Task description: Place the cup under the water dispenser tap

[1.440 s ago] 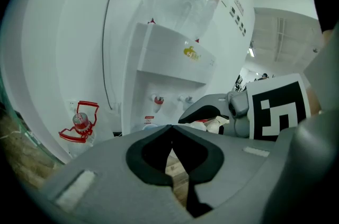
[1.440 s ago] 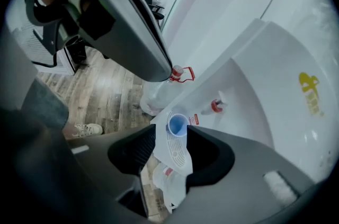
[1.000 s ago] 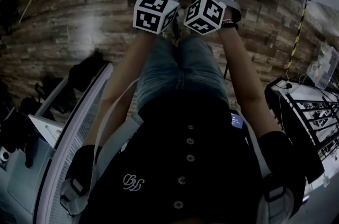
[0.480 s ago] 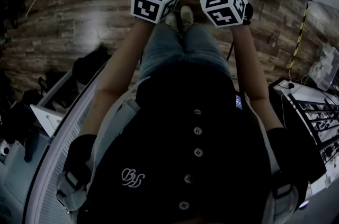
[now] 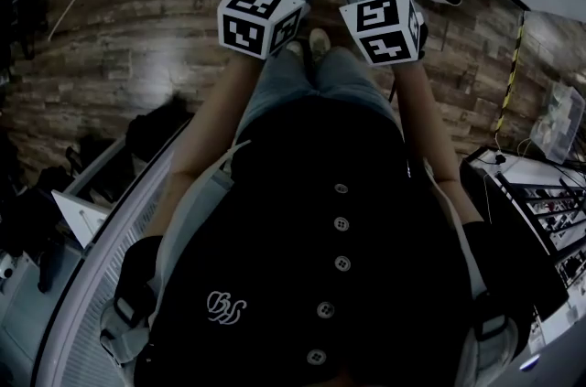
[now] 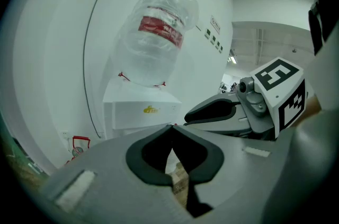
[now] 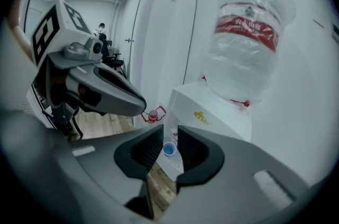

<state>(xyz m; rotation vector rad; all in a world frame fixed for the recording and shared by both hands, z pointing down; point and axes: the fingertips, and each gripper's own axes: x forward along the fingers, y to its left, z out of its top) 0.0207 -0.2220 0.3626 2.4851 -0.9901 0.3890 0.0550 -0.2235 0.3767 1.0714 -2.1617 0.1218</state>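
White dispenser [image 7: 212,112] dead ahead. Big clear bottle [image 7: 246,32] upside down on top of it.

L tongs [image 6: 172,128]: in front of dispenser, aimed at its upper front. Tips pressed together, nothing in them.

R tongs [image 7: 170,134]: alongside, also facing dispenser front. About half open, narrow gap btwn pads. Just been closing from full wide, w/ nothing gripped.

Visible thru that gap but well beyond it: small blue cup [image 7: 169,150], upright on drip tray [image 7: 177,162] in the recess low on dispenser front. Tap too small to pick out.

Changes vs. a sec ago, head view: both pairs lifted, arms stretched further out toward dispenser. R marker cube [image 5: 383,28] rolled round to show a diff. face.

Meaning for task: prob. done or v. near. Cup free on tray, untouched by either pair, R pair closing on air. Looks like a let-go followed by a pull-away.

Only open q: squarely below tap or not. Can't confirm from here. If off-centre, would mean reopening R pair & going back down to tray level for a nudge.
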